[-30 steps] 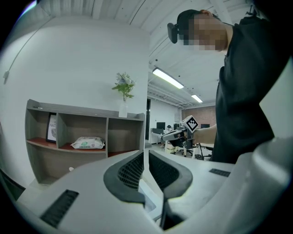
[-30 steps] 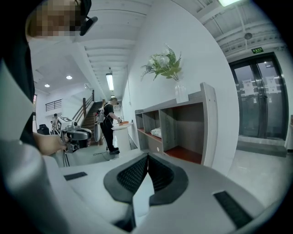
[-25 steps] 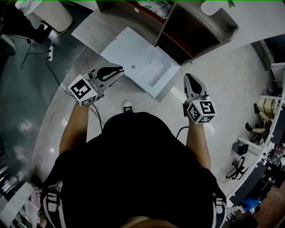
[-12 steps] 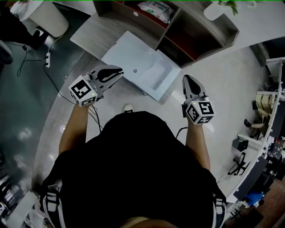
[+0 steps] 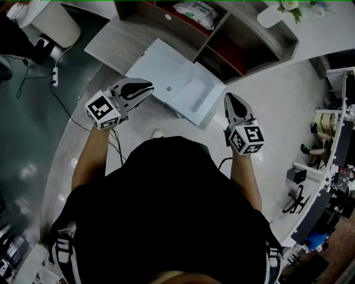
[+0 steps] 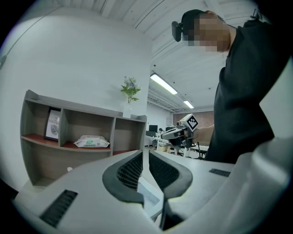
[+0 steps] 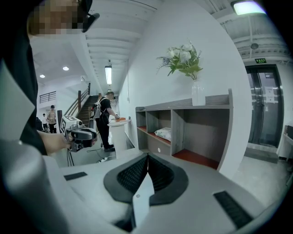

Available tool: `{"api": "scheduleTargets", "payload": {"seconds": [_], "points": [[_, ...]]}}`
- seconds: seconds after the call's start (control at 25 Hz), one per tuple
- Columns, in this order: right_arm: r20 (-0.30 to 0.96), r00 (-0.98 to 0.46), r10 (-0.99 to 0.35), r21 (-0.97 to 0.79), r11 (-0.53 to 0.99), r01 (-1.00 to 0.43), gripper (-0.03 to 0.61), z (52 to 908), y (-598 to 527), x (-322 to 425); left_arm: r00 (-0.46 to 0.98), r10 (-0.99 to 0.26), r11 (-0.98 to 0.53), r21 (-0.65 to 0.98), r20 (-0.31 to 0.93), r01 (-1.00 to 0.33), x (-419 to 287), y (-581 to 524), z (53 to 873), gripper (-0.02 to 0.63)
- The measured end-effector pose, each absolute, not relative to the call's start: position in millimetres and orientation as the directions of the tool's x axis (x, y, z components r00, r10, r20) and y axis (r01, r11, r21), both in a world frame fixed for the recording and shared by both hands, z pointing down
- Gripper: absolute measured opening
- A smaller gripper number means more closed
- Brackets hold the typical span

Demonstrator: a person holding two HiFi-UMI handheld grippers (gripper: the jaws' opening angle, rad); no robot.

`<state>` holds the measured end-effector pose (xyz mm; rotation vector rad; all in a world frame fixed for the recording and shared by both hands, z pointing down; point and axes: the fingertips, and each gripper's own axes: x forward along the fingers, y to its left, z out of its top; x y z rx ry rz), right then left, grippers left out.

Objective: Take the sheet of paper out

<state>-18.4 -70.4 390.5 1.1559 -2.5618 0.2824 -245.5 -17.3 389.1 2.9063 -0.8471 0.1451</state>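
Left gripper (image 5: 148, 87) and right gripper (image 5: 228, 97) edged forward, outstretched.

Person and both hands have edged toward the shelf unit (image 5: 252, 52); the right gripper (image 5: 228, 96) now sits nearer its front edge, and the left gripper (image 5: 150, 86) has shifted the same way, though less. More of the shelf unit shows at the top of the head view: the wipes pack (image 5: 194, 12) in its compartment is now whole, and the flowers (image 5: 294, 6) on its top have come in. The shoe (image 5: 158, 133) on the shelf side of the torso has mostly slipped under it.
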Motion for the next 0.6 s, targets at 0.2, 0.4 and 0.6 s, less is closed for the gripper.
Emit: {"api": "scheduleTargets", "payload": {"seconds": [0.2,0.4,0.6], "points": [[0.372,-0.623,-0.688,-0.041,0.658,-0.752,0.012,390,-65,-27,0.84,-0.531,-0.837,0.087,0.11,-0.54,-253,-15,392,0.035],[0.384,-0.623,-0.681,-0.046,0.66,-0.75,0.012,397,-66,-29,0.834,-0.539,-0.828,0.107,0.115,-0.55,-256,-14,404,0.035],[0.388,-0.627,-0.676,-0.072,0.656,-0.751,0.012,408,-69,-25,0.841,-0.521,-0.835,0.118,0.144,-0.537,-247,-15,416,0.035]]}}
